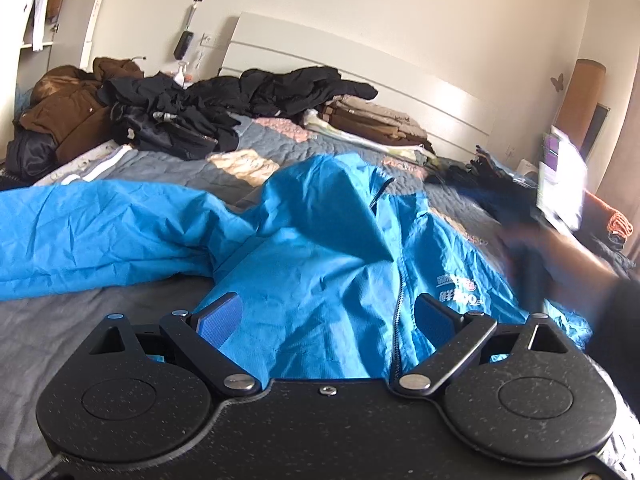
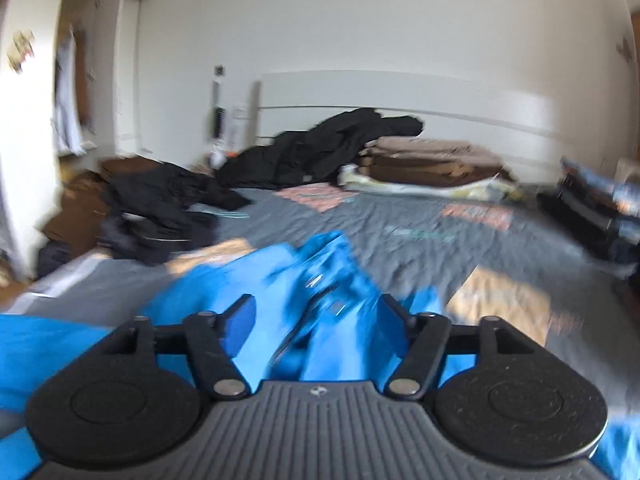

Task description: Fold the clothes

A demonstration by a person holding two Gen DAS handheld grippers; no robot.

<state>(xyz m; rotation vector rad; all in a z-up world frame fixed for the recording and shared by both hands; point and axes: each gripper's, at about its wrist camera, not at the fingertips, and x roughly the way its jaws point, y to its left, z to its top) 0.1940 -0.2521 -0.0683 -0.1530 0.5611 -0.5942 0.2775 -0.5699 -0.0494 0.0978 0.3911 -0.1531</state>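
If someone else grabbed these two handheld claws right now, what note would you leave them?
Left gripper: open, hovering over the crinkled bright blue zip-up jacket, nothing held.
Right gripper: open, blue fabric between its fingers but not pinched; the view is blurred.
The jacket lies spread on the grey quilted bed, one sleeve stretched out sideways, a flap standing up mid-body.
Done: folded brown clothes stacked by the headboard.
Left: fold the jacket, then the black clothes pile.

bright daylight; right wrist view motion-blurred, fisheye edges bent.
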